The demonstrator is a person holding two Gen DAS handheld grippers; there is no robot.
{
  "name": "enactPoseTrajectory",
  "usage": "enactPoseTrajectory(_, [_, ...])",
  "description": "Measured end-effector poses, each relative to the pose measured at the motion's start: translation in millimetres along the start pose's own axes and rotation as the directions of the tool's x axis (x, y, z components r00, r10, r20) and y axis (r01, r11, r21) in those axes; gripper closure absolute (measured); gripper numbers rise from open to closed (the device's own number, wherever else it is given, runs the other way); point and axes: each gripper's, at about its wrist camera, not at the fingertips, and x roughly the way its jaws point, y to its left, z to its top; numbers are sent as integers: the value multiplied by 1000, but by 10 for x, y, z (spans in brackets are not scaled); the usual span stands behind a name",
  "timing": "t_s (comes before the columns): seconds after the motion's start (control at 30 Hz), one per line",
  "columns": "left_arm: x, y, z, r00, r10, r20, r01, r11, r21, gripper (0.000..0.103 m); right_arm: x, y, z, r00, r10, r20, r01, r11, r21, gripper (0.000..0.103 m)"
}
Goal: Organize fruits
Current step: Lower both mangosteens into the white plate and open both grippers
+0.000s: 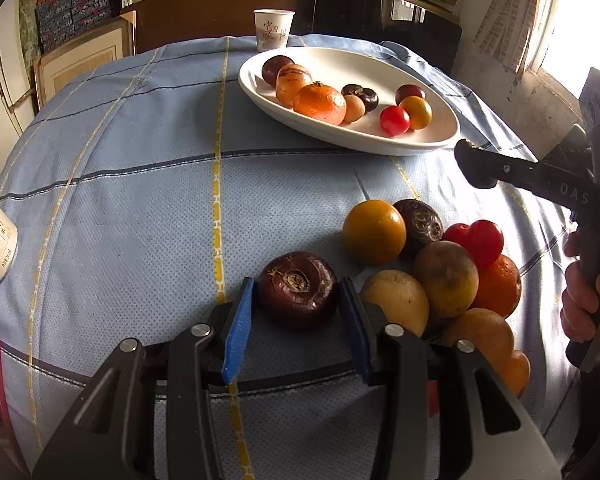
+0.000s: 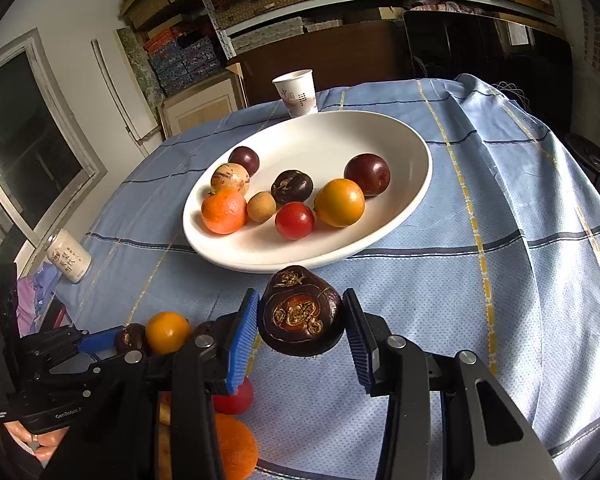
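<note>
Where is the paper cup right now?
The paper cup stands upright at the far edge of the table, just behind the white oval plate of fruit, on the blue checked tablecloth; both wrist views show it near top centre.

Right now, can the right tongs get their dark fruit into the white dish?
Probably yes. The right tongs hold the dark fruit just short of the white dish, with nothing between them, and the dish's right side is still bare.

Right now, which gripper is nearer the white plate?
Right. The right gripper holds a dark fruit just short of the white plate near rim; the left gripper sits back at the fruit pile.
</note>
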Motion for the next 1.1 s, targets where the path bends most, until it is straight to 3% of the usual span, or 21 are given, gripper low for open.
enactPoseTrajectory(0.2, [-24,24,6,1000,5,9,-5,1000,-18,61,-11,13,-2,1000,0,7,0,1000,-5,60])
enactPoseTrajectory(0.5, [-295,22,136,989,0,151,3,1000,-25,61,-138,137,64,993,-30,111,38,996,-75,60])
enactPoseTrajectory(0.67, [-336,-79,557,979,-39,199,36,999,19,61,-62,93,277,990,-10,144,17,999,-47,60])
enactPoseTrajectory(0.83, [-129,-181,1061,975,-82,209,77,996,34,61,137,82,527,988,-27,151,32,999,-29,60])
enactPoseTrajectory(1.1, [408,-286,1622,986,-39,165,31,998,53,62,444,79,683,992,-35,121,42,998,-50,60])
